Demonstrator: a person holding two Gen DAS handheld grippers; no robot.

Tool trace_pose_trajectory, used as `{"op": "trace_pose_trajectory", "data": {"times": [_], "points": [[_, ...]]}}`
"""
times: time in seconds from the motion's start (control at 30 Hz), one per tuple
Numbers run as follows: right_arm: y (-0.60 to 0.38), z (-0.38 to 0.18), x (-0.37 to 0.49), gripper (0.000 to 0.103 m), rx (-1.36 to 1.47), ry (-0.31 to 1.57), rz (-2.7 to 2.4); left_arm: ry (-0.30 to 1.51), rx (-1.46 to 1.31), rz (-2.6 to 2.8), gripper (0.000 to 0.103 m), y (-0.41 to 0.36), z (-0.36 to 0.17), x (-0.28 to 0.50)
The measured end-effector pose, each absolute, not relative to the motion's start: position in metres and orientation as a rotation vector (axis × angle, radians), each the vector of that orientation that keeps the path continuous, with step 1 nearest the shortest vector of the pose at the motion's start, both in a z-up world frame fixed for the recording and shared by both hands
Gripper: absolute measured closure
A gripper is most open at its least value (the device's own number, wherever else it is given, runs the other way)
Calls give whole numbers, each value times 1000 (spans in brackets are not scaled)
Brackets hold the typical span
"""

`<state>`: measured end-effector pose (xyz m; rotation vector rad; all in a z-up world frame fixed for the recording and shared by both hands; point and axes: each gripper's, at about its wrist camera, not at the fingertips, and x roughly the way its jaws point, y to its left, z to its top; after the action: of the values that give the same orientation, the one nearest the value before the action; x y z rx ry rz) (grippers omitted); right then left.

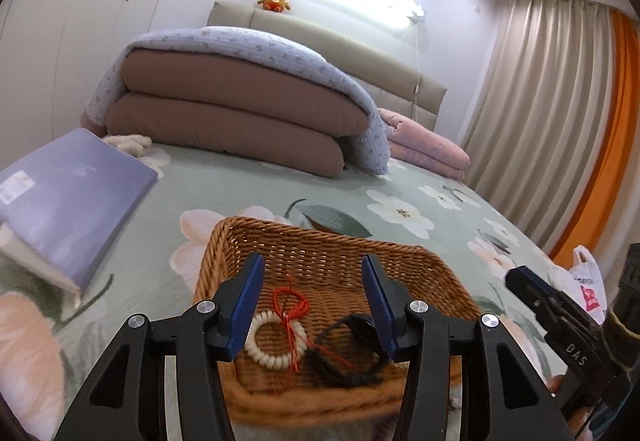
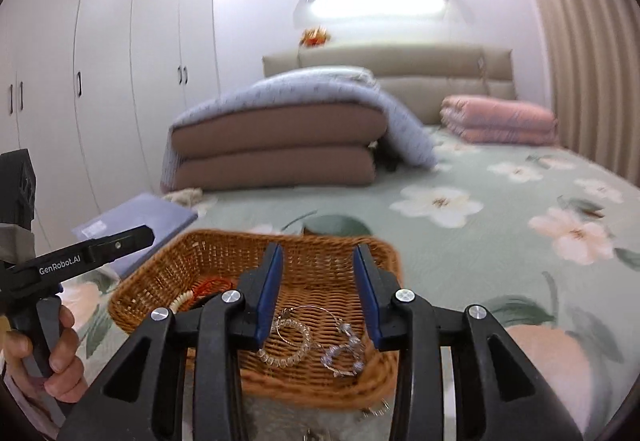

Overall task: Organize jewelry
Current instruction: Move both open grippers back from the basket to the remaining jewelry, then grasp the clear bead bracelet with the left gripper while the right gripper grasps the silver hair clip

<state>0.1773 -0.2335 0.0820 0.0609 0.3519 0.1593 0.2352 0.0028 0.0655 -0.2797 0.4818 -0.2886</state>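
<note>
Two pairs of blue-padded fingers are spread wide in front of you, and neither holds anything. Your left gripper [image 1: 314, 305] hangs over the near left part of the wicker basket [image 1: 224, 241]; between its fingers lie a white bead bracelet [image 1: 276, 341] tied with a red cord [image 1: 290, 299], and touching it on the right, a black band [image 1: 352, 357], all on the basket floor. Your right gripper [image 2: 318, 291] hangs over the near right part of the same basket [image 2: 160, 273], where a clear bead bracelet [image 2: 286, 341] lies just beside a silvery crystal piece [image 2: 346, 355] with a thin wire hoop [image 2: 316, 311] across them. From this view the white beads and red cord show at the basket's left side.

The basket sits on a green floral bedsheet [image 2: 500, 225]. To its left lies a flat lavender package [image 1: 68, 185]; your left gripper's body crosses in front of it in the right wrist view. Farther back are a folded brown quilt [image 1: 236, 109] under a pale blue cover, then pink folded bedding [image 2: 496, 119] near the beige headboard [image 2: 420, 69]. A white plastic bag [image 1: 586, 281] sits at the bed's right edge beside the curtains [image 1: 536, 113]. Nothing stands between either gripper and the jewelry below it.
</note>
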Motion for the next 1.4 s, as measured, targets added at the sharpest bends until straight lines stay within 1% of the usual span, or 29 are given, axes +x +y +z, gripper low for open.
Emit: {"op": "trace_pose_trajectory", "data": {"times": [0.07,0.13,0.2,0.33,0.47,0.57,0.7,0.93,1.07,1.2,1.4], "points": [[-234,88,157,64,59,348,163,491,-270,-309,51,2,70,218],[-234,88,134,59,64,363,183,499,-230,-314,51,1,71,193],[-235,83,113,58,65,394,192,511,-204,-315,51,1,68,170],[-241,67,84,58,75,438,189,556,-223,-312,51,10,52,128],[-259,48,77,58,161,481,174,576,-260,-295,51,19,25,102],[-273,35,81,58,219,515,166,622,-280,-295,51,20,6,103],[-282,30,86,58,268,538,169,619,-308,-308,51,23,5,105],[-262,23,93,58,170,588,159,654,-253,-302,51,9,0,105],[-255,10,111,58,133,681,165,744,-204,-277,51,-1,-9,112],[-258,-4,130,58,151,766,166,780,-197,-288,51,-3,-15,115],[-261,-7,144,58,169,820,211,809,-157,-315,51,-14,-19,116]]}}
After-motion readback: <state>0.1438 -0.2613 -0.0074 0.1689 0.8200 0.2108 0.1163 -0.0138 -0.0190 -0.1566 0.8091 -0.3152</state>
